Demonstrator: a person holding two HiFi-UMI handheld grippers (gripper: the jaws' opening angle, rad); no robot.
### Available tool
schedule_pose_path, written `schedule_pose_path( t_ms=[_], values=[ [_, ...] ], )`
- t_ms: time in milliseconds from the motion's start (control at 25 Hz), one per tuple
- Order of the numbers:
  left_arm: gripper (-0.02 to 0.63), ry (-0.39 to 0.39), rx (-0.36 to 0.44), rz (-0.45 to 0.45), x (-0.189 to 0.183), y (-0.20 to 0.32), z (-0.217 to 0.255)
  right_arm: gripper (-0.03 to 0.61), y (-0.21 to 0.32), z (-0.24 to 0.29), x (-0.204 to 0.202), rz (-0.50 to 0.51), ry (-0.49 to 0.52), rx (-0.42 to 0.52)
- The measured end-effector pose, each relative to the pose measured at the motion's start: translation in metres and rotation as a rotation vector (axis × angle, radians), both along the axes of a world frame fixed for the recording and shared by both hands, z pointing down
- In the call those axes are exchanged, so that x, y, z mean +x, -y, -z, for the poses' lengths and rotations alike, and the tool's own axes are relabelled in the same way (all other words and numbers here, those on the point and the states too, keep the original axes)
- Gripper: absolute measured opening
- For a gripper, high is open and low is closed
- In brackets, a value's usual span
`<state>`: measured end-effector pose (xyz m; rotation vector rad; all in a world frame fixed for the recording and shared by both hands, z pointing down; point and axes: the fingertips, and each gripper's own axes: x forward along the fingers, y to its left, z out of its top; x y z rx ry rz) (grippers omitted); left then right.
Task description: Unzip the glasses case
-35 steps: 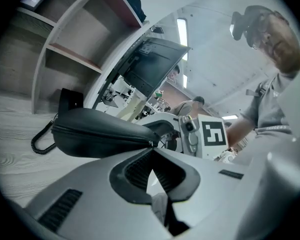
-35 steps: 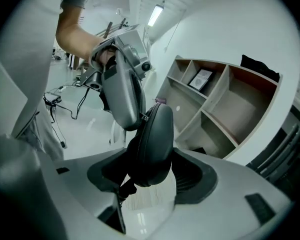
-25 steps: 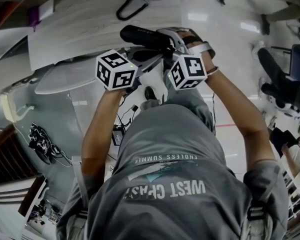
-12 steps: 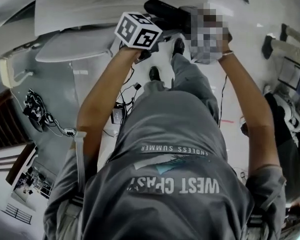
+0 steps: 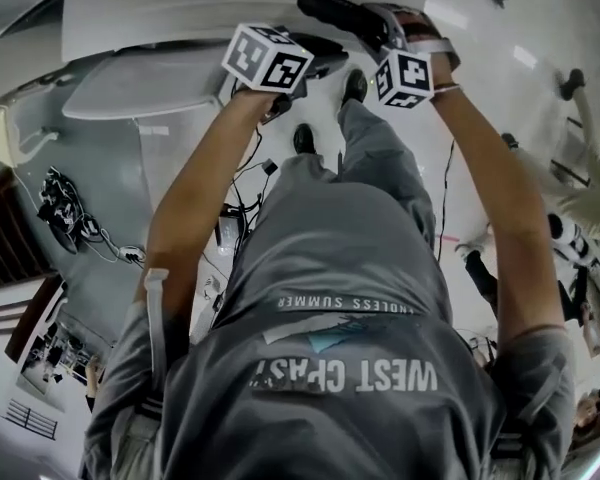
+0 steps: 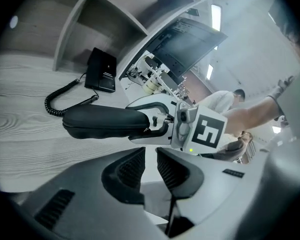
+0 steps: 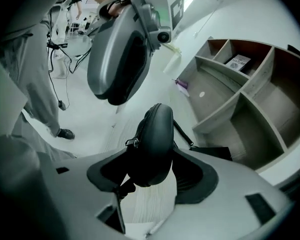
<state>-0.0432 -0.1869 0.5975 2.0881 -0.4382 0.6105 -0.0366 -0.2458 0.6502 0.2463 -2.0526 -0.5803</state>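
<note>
Wood-grain table (image 6: 25, 144) with black corded phone (image 6: 101, 70), open shelf (image 7: 240, 109) behind, glasses case (image 7: 152, 134) pinched in right tool (image 7: 152, 173), left tool (image 6: 145, 165) just parting, empty, case partly hidden by tools from above

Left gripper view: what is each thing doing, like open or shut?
case: closed, one end clamped in right gripper.
right gripper: shut on case.
left gripper: jaws have just been opening, slightly apart, nothing between.
phone: on desk, cord coiled.
</note>
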Motion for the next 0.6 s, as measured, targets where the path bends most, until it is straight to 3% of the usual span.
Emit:
schedule_pose_path(
  t_ms=[600],
  values=[
    [0.055, 0.029, 0.012, 0.144, -0.032, 0.015, -0.006, 0.29, 0.038, -0.033, 0.007, 0.094, -0.145, 0.235]
  ],
)
